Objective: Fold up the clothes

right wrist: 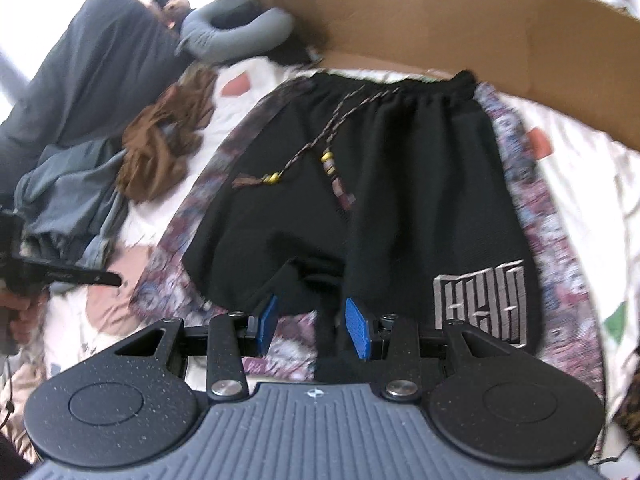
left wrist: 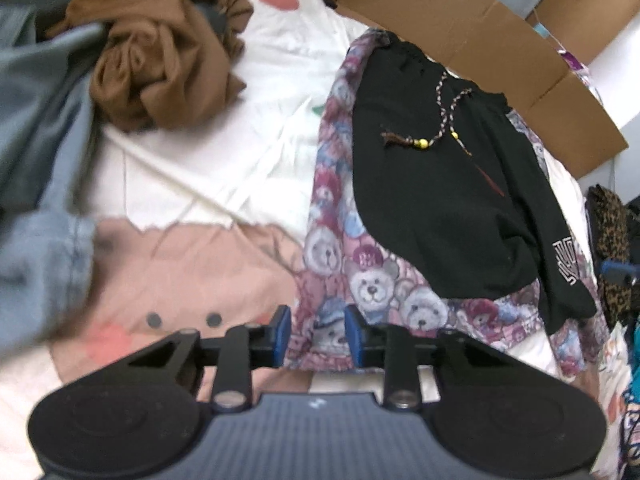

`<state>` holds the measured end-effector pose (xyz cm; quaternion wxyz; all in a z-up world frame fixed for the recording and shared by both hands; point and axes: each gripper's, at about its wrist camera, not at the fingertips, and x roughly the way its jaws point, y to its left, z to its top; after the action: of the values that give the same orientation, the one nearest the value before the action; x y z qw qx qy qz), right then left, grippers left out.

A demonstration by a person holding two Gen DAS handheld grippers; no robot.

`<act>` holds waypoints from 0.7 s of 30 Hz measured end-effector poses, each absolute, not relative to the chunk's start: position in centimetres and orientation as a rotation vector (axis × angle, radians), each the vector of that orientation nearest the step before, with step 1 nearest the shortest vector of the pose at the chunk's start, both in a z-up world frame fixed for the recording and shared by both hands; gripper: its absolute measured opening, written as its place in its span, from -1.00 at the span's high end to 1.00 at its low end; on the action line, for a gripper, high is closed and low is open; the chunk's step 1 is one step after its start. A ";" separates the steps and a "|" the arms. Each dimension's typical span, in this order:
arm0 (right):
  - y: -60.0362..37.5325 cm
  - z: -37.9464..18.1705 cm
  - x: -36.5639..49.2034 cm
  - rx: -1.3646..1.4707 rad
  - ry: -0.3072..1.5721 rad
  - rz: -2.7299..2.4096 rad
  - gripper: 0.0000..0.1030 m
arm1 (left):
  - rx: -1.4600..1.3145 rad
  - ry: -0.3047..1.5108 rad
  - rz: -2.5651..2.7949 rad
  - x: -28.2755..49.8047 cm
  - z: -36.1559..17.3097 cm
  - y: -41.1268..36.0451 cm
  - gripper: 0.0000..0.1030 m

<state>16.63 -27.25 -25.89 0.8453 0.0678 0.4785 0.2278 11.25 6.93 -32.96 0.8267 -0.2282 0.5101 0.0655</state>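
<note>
Black shorts (left wrist: 440, 200) with a beaded drawstring (left wrist: 440, 120) lie flat on a teddy-bear print cloth (left wrist: 332, 184), which is spread over the bed. My left gripper (left wrist: 317, 334) hovers at the print cloth's near left edge. Its blue pads stand apart, and only the cloth below shows between them. In the right wrist view the shorts (right wrist: 400, 184) fill the middle, with a grey logo on the right leg. My right gripper (right wrist: 312, 326) is open over the shorts' near hem, between the two legs. The left gripper's black frame (right wrist: 60, 274) shows at the left edge, held by a hand.
A crumpled brown garment (left wrist: 168, 68) and a grey-blue garment (left wrist: 40, 160) lie at the left of the bed. A flattened cardboard box (right wrist: 440, 20) stands along the far side. A dark pillow (right wrist: 100, 60) and a grey neck pillow (right wrist: 236, 32) sit at the head. Leopard-print cloth (left wrist: 612, 240) lies at the right edge.
</note>
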 end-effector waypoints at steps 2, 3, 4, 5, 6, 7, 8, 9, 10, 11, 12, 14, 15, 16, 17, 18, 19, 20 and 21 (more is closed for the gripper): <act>-26.5 -26.7 16.5 0.129 1.024 0.505 0.14 | -0.515 1.059 0.172 11.0 -33.4 7.1 0.64; -26.2 -27.0 16.5 0.124 1.032 0.515 0.14 | -0.538 1.042 0.193 10.9 -33.6 7.2 0.65; -25.8 -27.4 16.6 0.119 1.039 0.524 0.14 | -0.555 1.028 0.208 10.9 -33.7 7.4 0.65; -25.4 -27.8 16.7 0.113 1.046 0.532 0.14 | -0.567 1.018 0.220 10.9 -33.8 7.4 0.65; -25.1 -28.2 16.7 0.110 1.051 0.537 0.14 | -0.577 1.013 0.227 10.9 -34.0 7.5 0.65; -24.8 -28.6 16.9 0.104 1.058 0.544 0.14 | -0.587 1.011 0.233 11.0 -34.3 7.5 0.65; -24.4 -29.0 17.0 0.089 1.066 0.547 0.14 | -0.591 1.012 0.237 11.0 -34.5 7.5 0.65; -23.9 -29.5 17.1 0.067 1.076 0.546 0.14 | -0.586 1.017 0.238 11.0 -34.8 7.5 0.65; -23.7 -29.9 17.3 0.055 1.081 0.549 0.14 | -0.578 1.023 0.239 11.1 -35.2 7.5 0.65; -23.5 -30.3 17.4 0.051 1.087 0.552 0.14 | -0.574 1.028 0.238 11.1 -35.4 7.5 0.65; -23.4 -30.6 17.6 0.047 1.092 0.554 0.14 | -0.573 1.034 0.235 11.1 -35.7 7.5 0.65; -23.0 -31.2 17.9 0.026 1.094 0.546 0.14 | -0.571 1.044 0.230 10.9 -36.2 7.5 0.65; -22.8 -31.4 18.1 0.015 1.093 0.537 0.13 | -0.571 1.046 0.226 10.9 -36.5 7.4 0.65; -22.7 -31.7 18.3 0.004 1.093 0.527 0.13 | -0.573 1.050 0.221 10.9 -36.7 7.3 0.65; -22.6 -32.1 18.6 -0.008 1.099 0.509 0.13 | -0.576 1.053 0.217 10.8 -36.9 7.3 0.65; -22.5 -32.5 18.8 -0.016 1.111 0.499 0.13 | -0.575 1.055 0.211 10.8 -37.1 7.2 0.65; -22.4 -33.0 19.1 -0.023 1.124 0.489 0.13 | -0.573 1.057 0.206 10.8 -37.3 7.0 0.65; -22.4 -33.6 19.3 -0.030 1.144 0.483 0.13 | -0.571 1.059 0.200 10.8 -37.5 6.9 0.66; -22.4 -34.1 19.4 -0.037 1.160 0.474 0.13 | -0.568 1.059 0.196 10.7 -37.5 6.8 0.66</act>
<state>19.43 -22.37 -34.13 0.8100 -0.0171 0.5426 0.2219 10.72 6.75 -37.52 0.8205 -0.2668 0.4972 0.0918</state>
